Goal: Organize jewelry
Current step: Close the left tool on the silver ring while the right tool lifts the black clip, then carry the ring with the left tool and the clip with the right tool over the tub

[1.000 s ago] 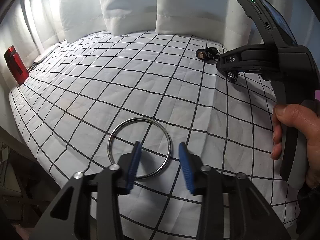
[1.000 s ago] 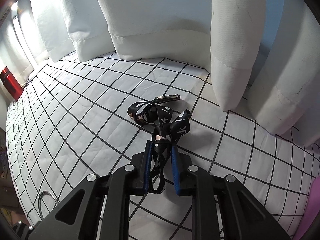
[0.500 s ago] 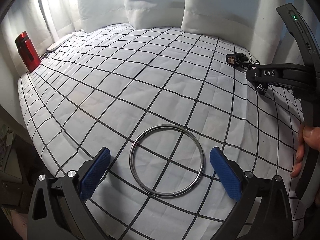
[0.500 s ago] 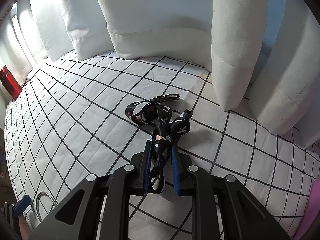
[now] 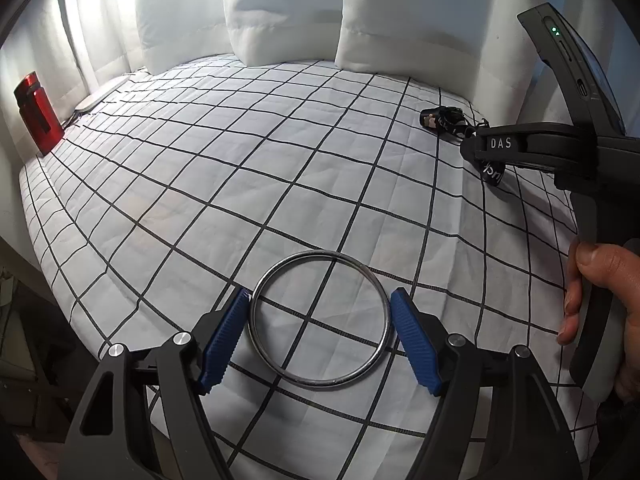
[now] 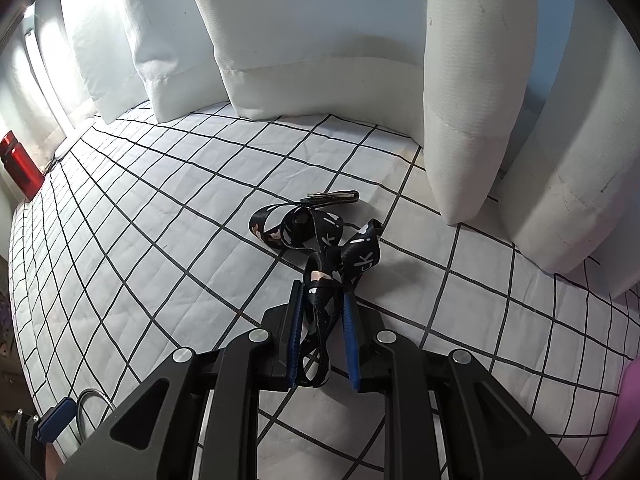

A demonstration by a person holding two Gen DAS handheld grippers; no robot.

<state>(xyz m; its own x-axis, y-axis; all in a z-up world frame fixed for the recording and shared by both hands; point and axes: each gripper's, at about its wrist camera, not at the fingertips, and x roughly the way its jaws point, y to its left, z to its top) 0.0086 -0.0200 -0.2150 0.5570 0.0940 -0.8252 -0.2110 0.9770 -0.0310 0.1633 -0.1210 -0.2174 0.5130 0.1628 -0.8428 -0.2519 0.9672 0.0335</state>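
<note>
Surface: a bed (image 5: 280, 168) under a white cover with a black grid filled both views, with white pillows (image 6: 320, 40) standing along the upper edge of the frames.

Left gripper (image 5: 320, 320): at the lower centre of the left view, its jaws were closing around a silver bangle (image 5: 320, 382) that lay flat on the cover. The blue pads (image 5: 224, 336) stood just outside the ring on either side; I cannot tell whether they touched it yet.

Right gripper (image 6: 322, 334): at the lower centre of the right view, its jaws were nearly together and clamped on a black printed lanyard (image 6: 320, 248). The rest of the strap lay bunched on the cover just ahead, ending in a metal clip (image 6: 332, 198).

Left view only: the right gripper from the side at the right edge, a hand (image 5: 600, 292) wrapped around its handle, and the lanyard hanging under its tip.

Right view only: the lanyard's print and clip up close. The bangle showed only as a sliver in the lower left corner, beside one blue pad.

Both views: a red case (image 5: 38, 124) stood upright at the left edge, against the white wall.
</note>
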